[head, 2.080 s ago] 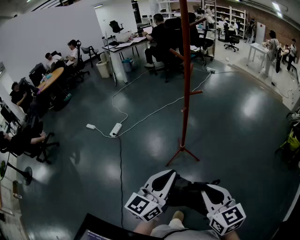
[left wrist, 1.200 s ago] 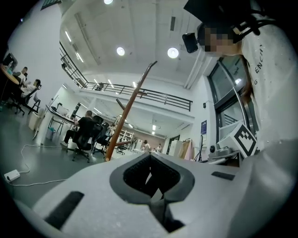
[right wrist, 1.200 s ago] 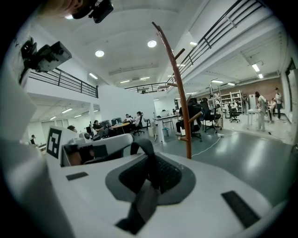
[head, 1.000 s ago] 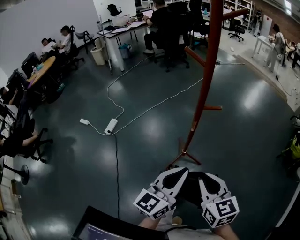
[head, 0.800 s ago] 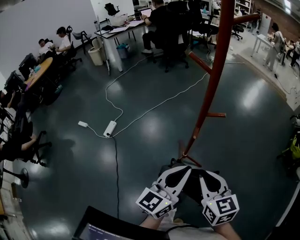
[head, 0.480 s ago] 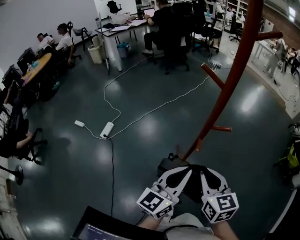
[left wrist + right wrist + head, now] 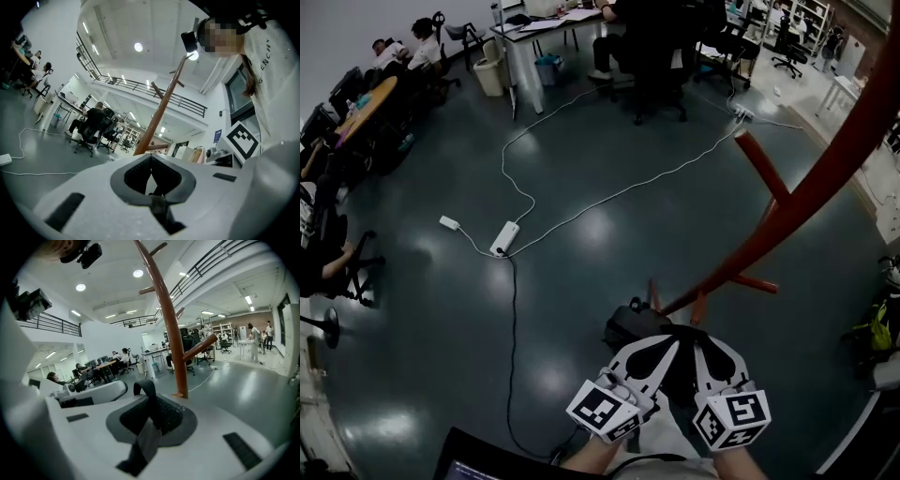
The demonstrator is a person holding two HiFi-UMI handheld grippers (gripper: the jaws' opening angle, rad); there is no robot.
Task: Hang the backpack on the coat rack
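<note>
A black backpack (image 7: pixel 630 328) hangs below both grippers at the bottom of the head view, just in front of the coat rack's foot. The coat rack (image 7: pixel 811 192) is a red-brown pole with angled pegs that leans up to the right edge. My left gripper (image 7: pixel 659 349) is shut on a black backpack strap (image 7: pixel 157 207), with the pole (image 7: pixel 161 105) rising behind the left gripper (image 7: pixel 151 163). My right gripper (image 7: pixel 699 347) is shut on a black strap loop (image 7: pixel 146 425). In the right gripper view the pole (image 7: pixel 168 324) stands just behind the right gripper (image 7: pixel 150 408).
White cables and a power strip (image 7: pixel 503 237) lie across the dark glossy floor to the left. Desks, office chairs and seated people (image 7: pixel 389 56) line the back and left. A green-yellow bag (image 7: pixel 874 330) sits at the right edge. A dark laptop edge (image 7: pixel 487 457) shows at bottom left.
The view has closed in on the coat rack: its pole now looms large at the right. Both grippers, still holding the backpack straps, have come up to the rack's foot.
</note>
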